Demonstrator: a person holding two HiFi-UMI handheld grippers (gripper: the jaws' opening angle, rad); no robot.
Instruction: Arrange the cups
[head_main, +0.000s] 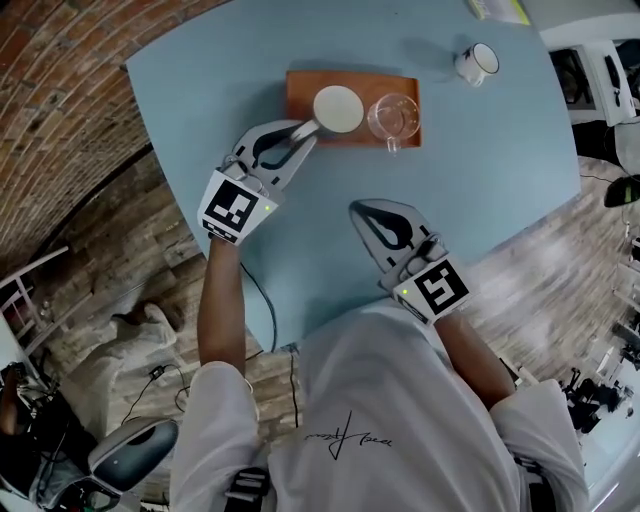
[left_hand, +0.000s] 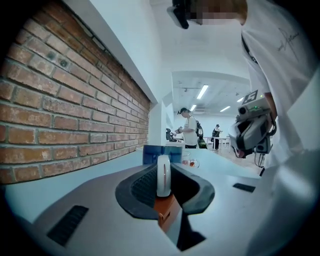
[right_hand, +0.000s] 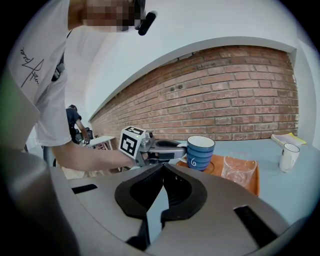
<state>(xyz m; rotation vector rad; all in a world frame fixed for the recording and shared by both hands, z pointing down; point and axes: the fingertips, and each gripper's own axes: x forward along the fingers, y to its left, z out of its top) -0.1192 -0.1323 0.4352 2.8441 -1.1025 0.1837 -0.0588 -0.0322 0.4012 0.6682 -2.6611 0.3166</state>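
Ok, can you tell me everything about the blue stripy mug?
The blue mug looks ceramic: dark and light blue bands, a white swirl, white inside, white handle. It stands upright and looks empty on the orange tray, beside the glass cup. The left gripper grips its handle.

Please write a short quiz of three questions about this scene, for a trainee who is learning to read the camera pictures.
1. True or false: the glass cup stands on the orange tray.
2. What does the left gripper grip? A) the handle of the blue cup B) a spoon C) nothing
3. Fill in: the jaws of the right gripper are ____ (open or shut).

Key: 1 true; 2 A; 3 shut.
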